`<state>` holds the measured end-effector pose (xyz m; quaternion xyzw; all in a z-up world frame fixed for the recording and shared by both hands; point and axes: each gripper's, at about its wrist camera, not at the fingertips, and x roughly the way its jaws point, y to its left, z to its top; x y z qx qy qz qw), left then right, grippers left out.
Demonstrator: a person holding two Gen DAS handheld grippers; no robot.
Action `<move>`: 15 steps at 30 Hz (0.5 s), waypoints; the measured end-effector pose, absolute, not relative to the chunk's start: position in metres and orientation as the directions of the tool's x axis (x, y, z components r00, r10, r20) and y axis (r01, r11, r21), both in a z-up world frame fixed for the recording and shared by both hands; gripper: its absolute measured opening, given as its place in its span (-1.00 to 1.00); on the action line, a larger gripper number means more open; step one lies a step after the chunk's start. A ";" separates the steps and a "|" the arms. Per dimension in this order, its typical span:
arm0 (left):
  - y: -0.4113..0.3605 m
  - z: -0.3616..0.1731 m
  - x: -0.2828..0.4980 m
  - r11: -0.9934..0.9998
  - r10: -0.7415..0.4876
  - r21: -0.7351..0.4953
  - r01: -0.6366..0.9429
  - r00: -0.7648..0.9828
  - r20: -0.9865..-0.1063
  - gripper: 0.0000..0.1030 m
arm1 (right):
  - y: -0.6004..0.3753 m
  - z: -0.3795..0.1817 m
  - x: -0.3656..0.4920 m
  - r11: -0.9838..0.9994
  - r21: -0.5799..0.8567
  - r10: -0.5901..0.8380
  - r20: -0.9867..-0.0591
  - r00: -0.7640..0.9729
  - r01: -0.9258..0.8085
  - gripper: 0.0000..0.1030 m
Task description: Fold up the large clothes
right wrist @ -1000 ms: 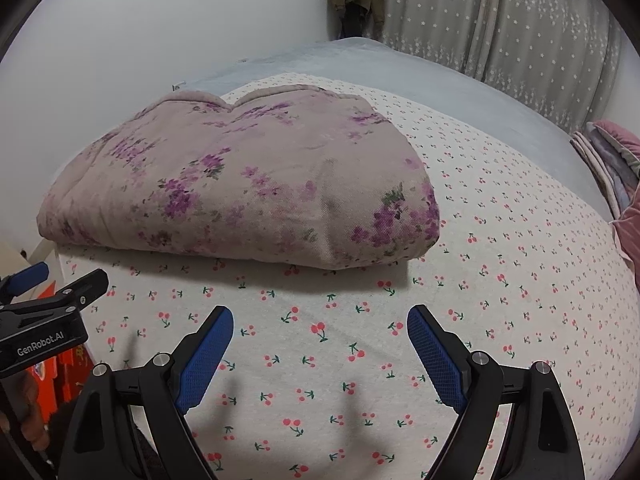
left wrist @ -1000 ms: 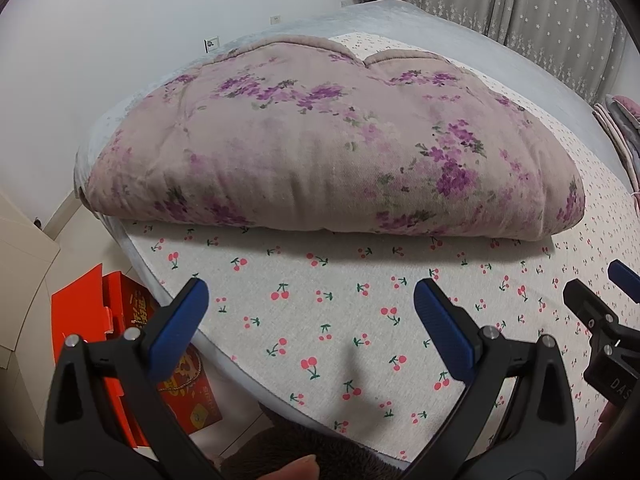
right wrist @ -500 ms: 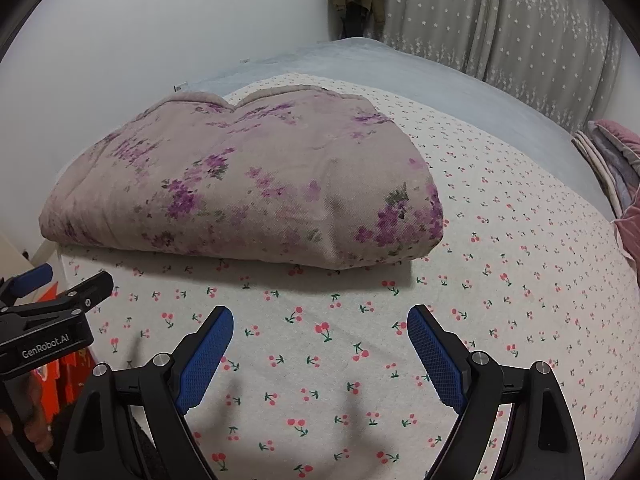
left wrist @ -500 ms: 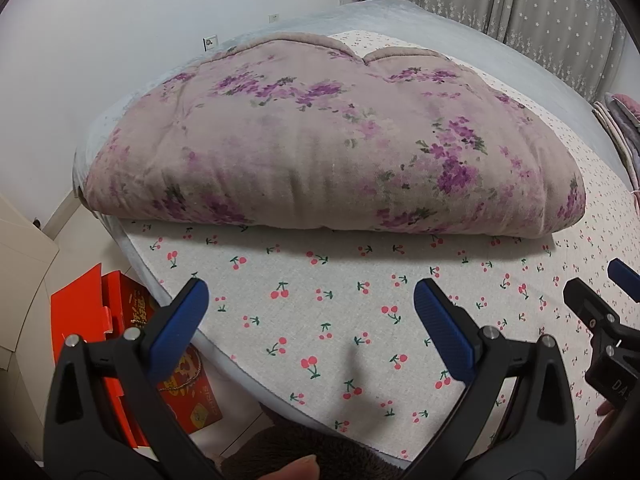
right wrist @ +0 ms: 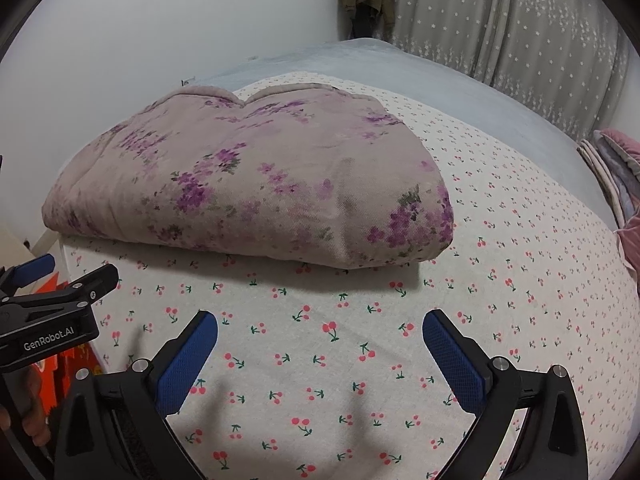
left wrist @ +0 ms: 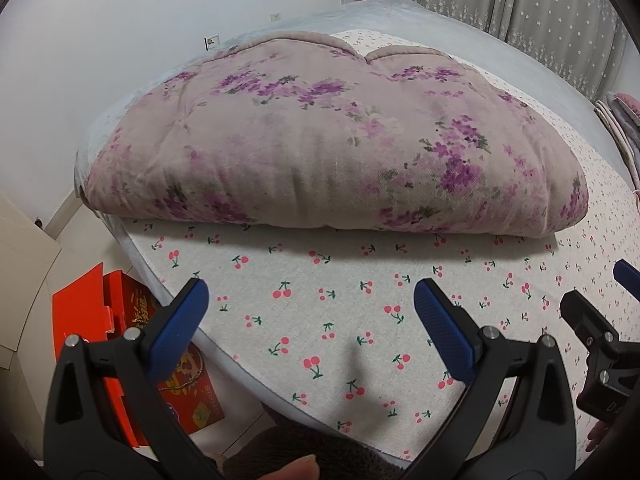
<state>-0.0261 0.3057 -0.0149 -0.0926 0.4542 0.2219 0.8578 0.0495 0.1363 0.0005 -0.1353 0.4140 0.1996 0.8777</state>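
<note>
One folded floral quilt, two grippers, one red box.

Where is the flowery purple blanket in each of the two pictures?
Left wrist view: the folded floral quilt fills the middle and upper part, lying on the cherry-print sheet.
Right wrist view: the quilt sits left of centre, its rounded corner pointing right.
Shared landmark: the notch between the two rounded lobes on the quilt's far edge, seen in both views.

Left gripper and right gripper side by side, jaws spread wide, both empty.
</note>
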 end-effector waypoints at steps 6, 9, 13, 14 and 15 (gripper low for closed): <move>0.306 -0.015 -0.026 0.884 0.297 0.043 -0.465 0.490 -0.820 0.98 | 0.136 0.001 0.049 0.884 -0.069 0.240 -0.780 0.577 -0.462 1.00; 0.305 -0.015 -0.026 0.884 0.297 0.042 -0.466 0.489 -0.820 0.98 | 0.136 0.001 0.049 0.883 -0.070 0.241 -0.781 0.577 -0.464 1.00; 0.305 -0.015 -0.026 0.884 0.297 0.042 -0.465 0.489 -0.820 0.98 | 0.137 0.001 0.049 0.883 -0.069 0.242 -0.781 0.575 -0.465 1.00; 0.305 -0.015 -0.026 0.884 0.297 0.043 -0.465 0.489 -0.820 0.98 | 0.137 0.001 0.050 0.883 -0.069 0.242 -0.781 0.576 -0.464 1.00; 0.305 -0.015 -0.026 0.884 0.297 0.044 -0.465 0.489 -0.820 0.98 | 0.137 0.001 0.050 0.883 -0.069 0.241 -0.781 0.576 -0.464 1.00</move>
